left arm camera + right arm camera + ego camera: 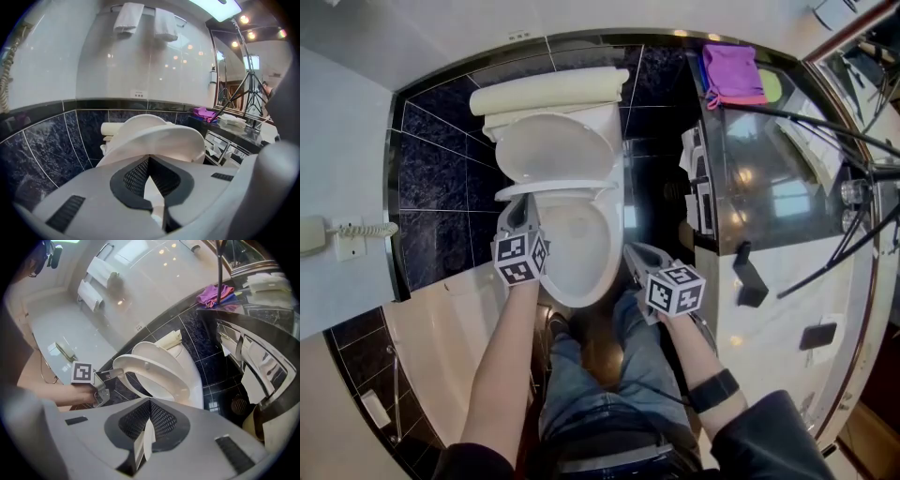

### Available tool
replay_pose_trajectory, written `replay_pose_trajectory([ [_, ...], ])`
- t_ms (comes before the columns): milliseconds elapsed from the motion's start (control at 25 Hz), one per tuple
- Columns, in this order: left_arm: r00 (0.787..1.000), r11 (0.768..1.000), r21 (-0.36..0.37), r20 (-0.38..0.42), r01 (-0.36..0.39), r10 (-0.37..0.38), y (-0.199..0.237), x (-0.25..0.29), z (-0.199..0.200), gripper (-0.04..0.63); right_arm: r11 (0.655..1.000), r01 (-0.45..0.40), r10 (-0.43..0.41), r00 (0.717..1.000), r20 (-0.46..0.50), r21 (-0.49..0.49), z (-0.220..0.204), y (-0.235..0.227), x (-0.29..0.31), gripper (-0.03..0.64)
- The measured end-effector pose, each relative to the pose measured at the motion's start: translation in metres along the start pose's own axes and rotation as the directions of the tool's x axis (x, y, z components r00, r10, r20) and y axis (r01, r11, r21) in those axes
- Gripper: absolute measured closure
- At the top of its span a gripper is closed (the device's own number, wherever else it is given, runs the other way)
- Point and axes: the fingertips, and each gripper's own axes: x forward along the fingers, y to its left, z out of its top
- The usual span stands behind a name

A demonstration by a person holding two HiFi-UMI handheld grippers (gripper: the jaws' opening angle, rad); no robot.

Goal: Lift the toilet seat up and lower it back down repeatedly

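I am holding the toilet seat [553, 187] by its front left rim with the left gripper [517, 208]; its jaws are nearly together, and as far as I can judge they are clamping the thin edge of the seat, which is arching just above the tips in the left gripper view. The seat is hanging part way up, clear of the bowl [581, 258] and well short of the lid [553, 148], which is leaning back against the tank. The right gripper [150, 401] is idling to the right of the bowl, apart from the toilet; its jaws are closed together and carrying nothing.

I am judging this as the middle of one swing, neither fully raised nor set down; which way the swing is going, I cannot tell. What is remaining is finishing this swing against the lid or onto the bowl, then repeating the lift and the lowering; how many rounds are already done, nothing here is telling me.
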Motion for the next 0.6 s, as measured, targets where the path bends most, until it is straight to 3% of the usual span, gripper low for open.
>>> replay_pose_trajectory([
  [240, 0.999, 0.999, 0.014, 0.007, -0.031, 0.031, 0.012, 0.035, 0.026, 0.595, 0.999, -0.017, 0.017, 1.0, 0.0, -0.038, 0.026, -0.007, -0.004, 0.601],
  [360, 0.999, 0.999, -0.013, 0.001, -0.05, 0.05, 0.017, 0.05, 0.033, 0.595, 0.999, -0.019, 0.019, 1.0, 0.004, -0.044, 0.035, -0.013, -0.006, 0.601],
  [600, 0.998, 0.998, -0.017, -0.011, -0.057, 0.057, 0.024, 0.047, 0.039, 0.595, 0.999, -0.008, 0.008, 1.0, 0.009, -0.051, 0.042, -0.014, -0.001, 0.601],
])
